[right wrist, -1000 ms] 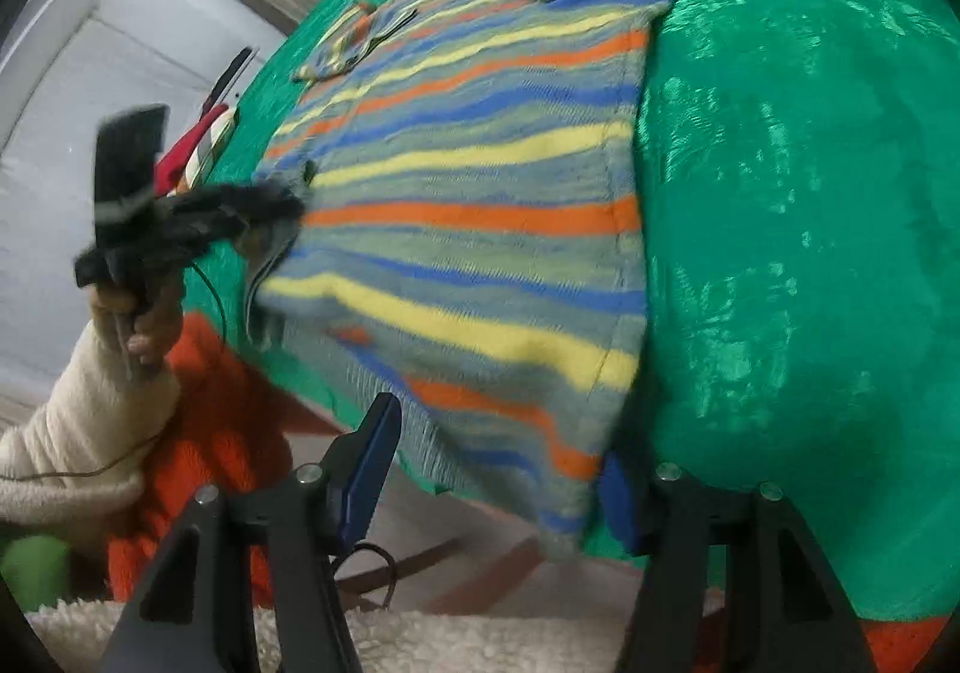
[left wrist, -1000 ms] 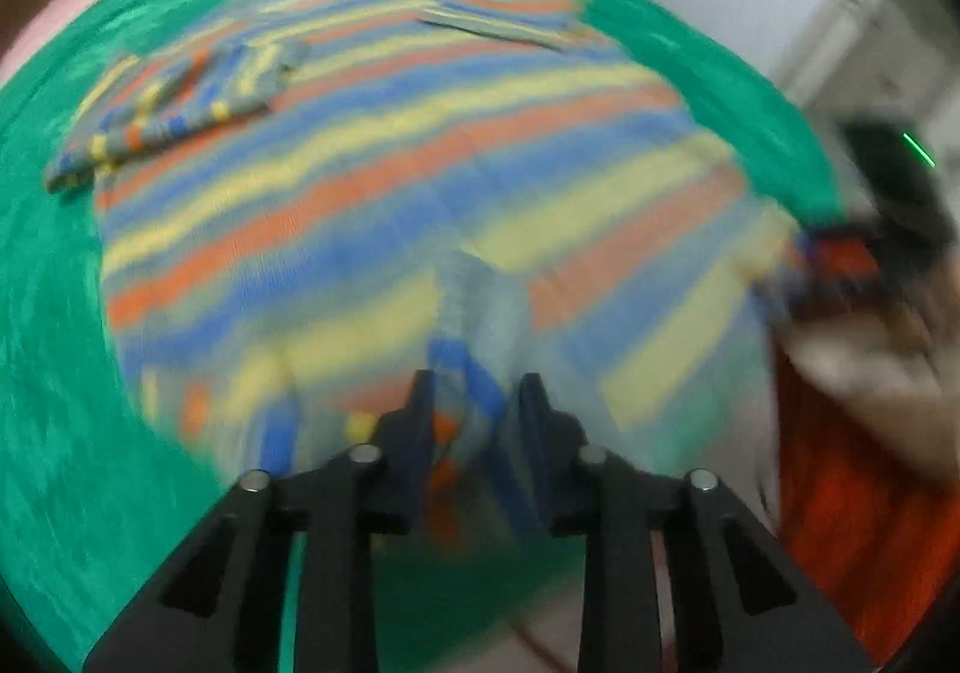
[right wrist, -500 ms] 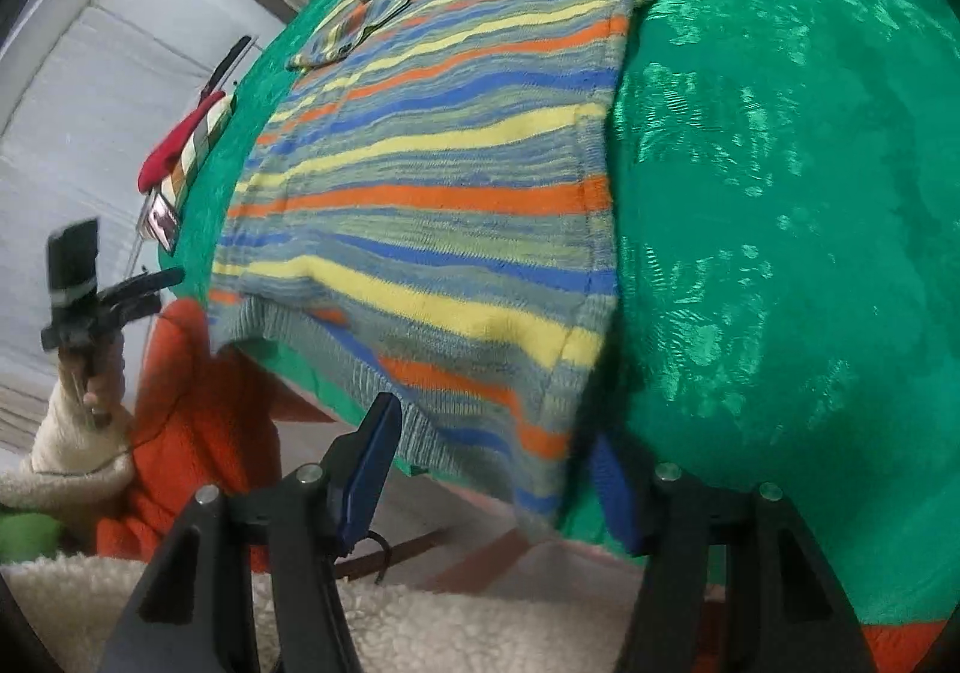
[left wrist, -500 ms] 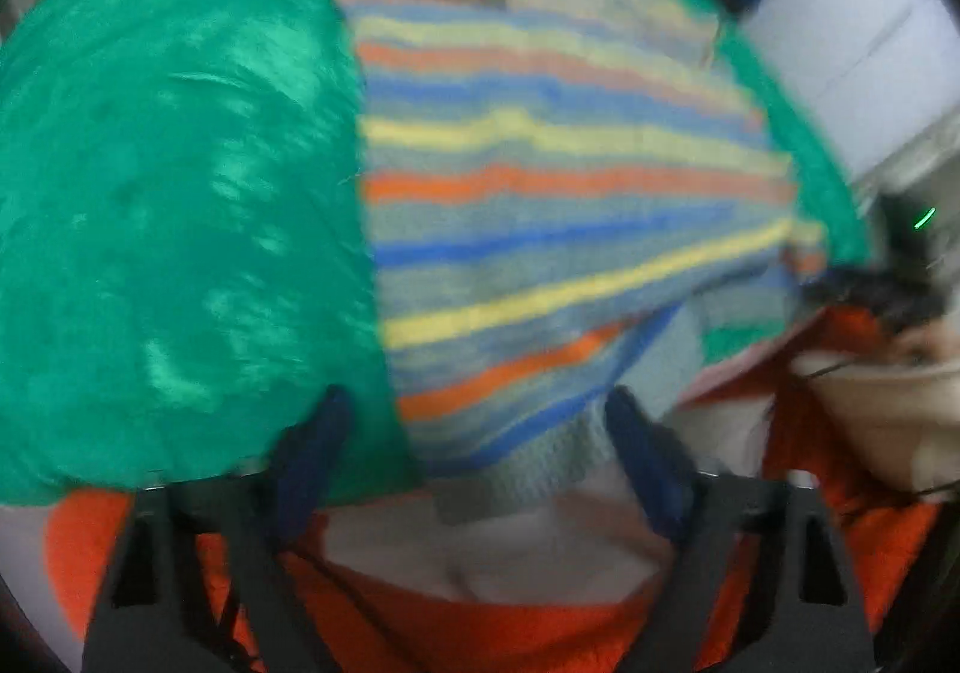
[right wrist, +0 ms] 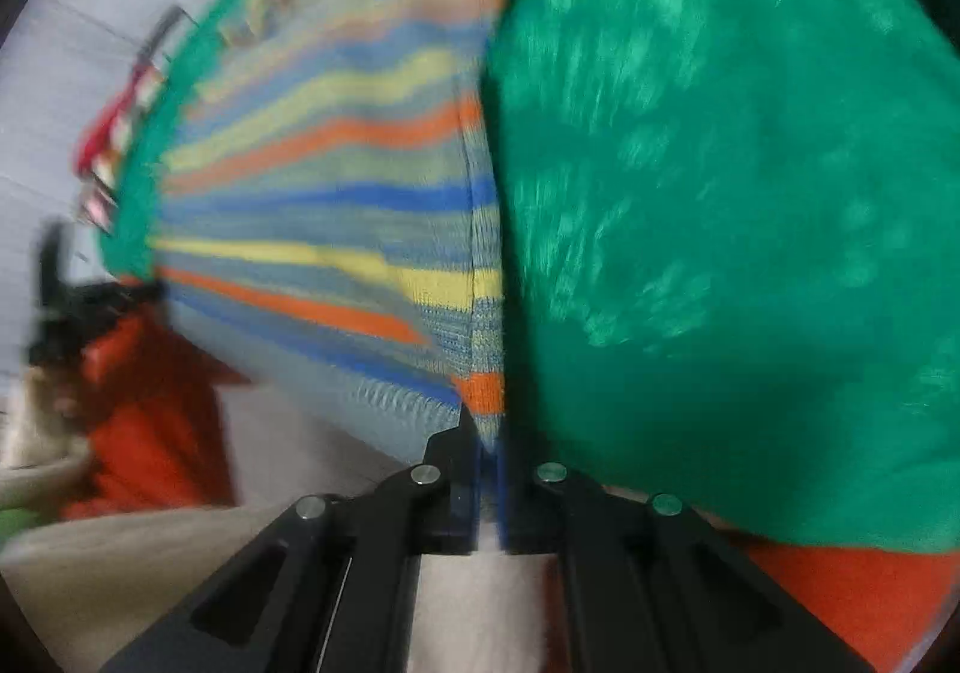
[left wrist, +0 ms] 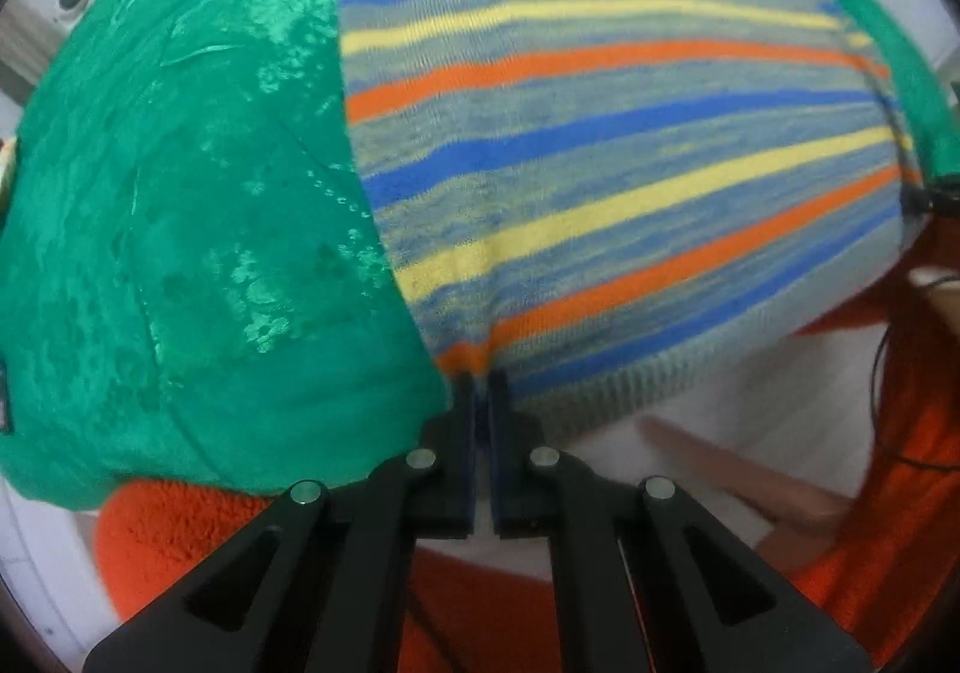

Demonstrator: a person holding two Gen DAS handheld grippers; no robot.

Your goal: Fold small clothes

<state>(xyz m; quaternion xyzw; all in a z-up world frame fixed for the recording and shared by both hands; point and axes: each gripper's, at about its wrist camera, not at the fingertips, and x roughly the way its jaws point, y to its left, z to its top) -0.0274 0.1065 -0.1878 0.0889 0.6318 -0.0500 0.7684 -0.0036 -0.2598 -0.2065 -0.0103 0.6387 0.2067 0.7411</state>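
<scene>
Striped knitted sweater (left wrist: 600, 145): grey knit with orange, yellow and blue bands, lay spread flat on the green textured cloth covering the worktop (left wrist: 180, 205), its ribbed hem hanging over the near edge
Left tool (left wrist: 483, 379): black two-finger tool, jaws closed to a thin slit on the hem's left corner, where an orange band meets the ribbing
Right tool (right wrist: 489, 433): same build, jaws likewise nearly together with the hem's right corner and side seam pinched between them; this view was blurred by motion
Change: half a second earlier both tools stood wide open, straddling the hem corners without contact; by now each had closed on its corner. A second earlier the left tool was at a different part of the garment, so it had moved across to this corner
Meaning for the task: both bottom corners appeared secured, so the grasp stage looked finished and the fold itself not yet begun; carrying the hem up and away toward the collar seemed the likely next step
Risk: soft knit may stretch or slip if the two corners were lifted unevenly
Surroundings: orange fleece fabric (left wrist: 180, 541) lay below the worktop edge; red and striped items (right wrist: 120, 121) sat at the far left rim, too blurred to identify
</scene>
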